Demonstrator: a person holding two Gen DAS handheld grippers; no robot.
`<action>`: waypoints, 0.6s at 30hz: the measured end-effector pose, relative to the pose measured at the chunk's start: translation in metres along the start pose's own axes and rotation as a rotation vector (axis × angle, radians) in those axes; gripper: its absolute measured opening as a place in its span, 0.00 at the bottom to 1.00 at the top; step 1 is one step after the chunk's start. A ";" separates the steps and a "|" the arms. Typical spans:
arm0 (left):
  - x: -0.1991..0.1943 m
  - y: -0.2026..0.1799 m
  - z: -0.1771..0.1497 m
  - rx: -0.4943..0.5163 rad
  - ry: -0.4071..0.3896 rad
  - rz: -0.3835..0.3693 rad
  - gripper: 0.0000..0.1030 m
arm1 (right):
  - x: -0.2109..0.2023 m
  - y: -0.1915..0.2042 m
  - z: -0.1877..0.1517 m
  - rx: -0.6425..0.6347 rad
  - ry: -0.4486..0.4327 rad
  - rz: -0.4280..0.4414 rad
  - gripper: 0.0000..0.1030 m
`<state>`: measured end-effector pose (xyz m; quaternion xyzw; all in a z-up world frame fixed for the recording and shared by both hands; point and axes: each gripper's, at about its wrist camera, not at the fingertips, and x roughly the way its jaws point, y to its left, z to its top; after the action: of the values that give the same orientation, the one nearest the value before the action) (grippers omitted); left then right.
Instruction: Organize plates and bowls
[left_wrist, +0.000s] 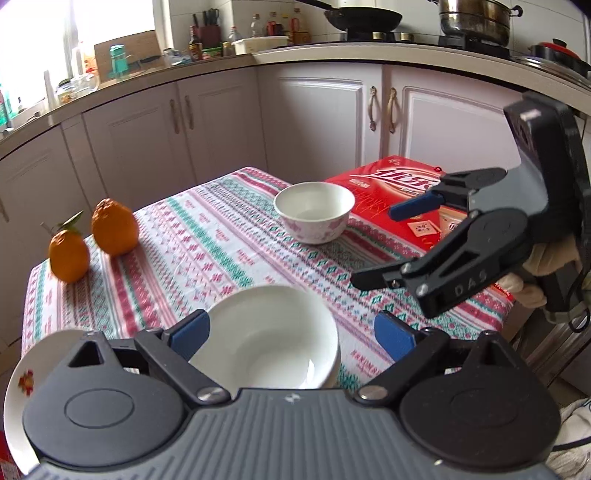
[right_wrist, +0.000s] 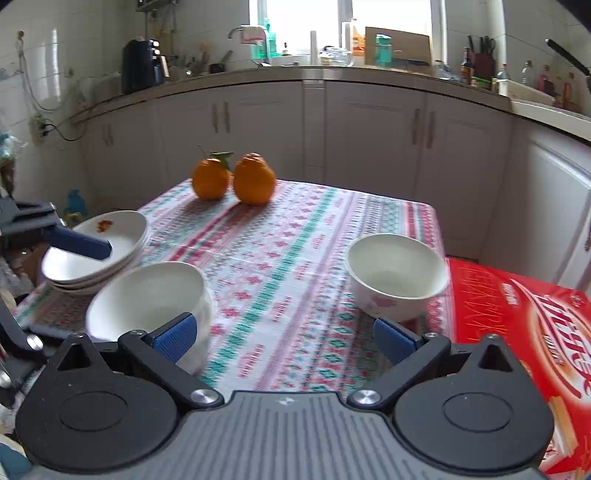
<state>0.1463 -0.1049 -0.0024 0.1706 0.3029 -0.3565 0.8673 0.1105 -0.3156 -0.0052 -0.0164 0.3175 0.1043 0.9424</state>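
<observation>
A stack of white bowls (left_wrist: 273, 336) sits on the patterned tablecloth (left_wrist: 221, 236) between my left gripper's (left_wrist: 291, 334) open blue pads; it also shows at the left of the right wrist view (right_wrist: 147, 295). A single white bowl with pink flowers (left_wrist: 314, 212) stands further back, beside the red box; it shows at the right of the right wrist view (right_wrist: 397, 275). A stack of white plates (right_wrist: 96, 251) with a red flower print lies at the table's left edge. My right gripper (right_wrist: 284, 334) is open and empty, hovering over the table; the left wrist view shows it at the right (left_wrist: 376, 243).
Two oranges (right_wrist: 234, 179) stand at the far end of the table. A red box (right_wrist: 517, 332) lies along the table's right side. White kitchen cabinets (right_wrist: 369, 125) and a cluttered counter run behind the table. A plate rim (left_wrist: 22, 387) shows at the lower left.
</observation>
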 end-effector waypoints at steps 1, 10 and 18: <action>0.004 0.000 0.005 0.004 0.002 -0.009 0.93 | 0.003 -0.004 -0.001 0.003 0.003 -0.016 1.00; 0.056 0.007 0.055 0.012 0.025 -0.084 0.93 | 0.030 -0.028 -0.006 -0.039 0.029 -0.119 1.00; 0.117 0.016 0.088 -0.006 0.054 -0.119 0.93 | 0.055 -0.047 -0.003 -0.094 0.024 -0.164 1.00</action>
<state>0.2592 -0.1989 -0.0097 0.1595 0.3369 -0.4017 0.8365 0.1614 -0.3512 -0.0424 -0.0878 0.3212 0.0413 0.9420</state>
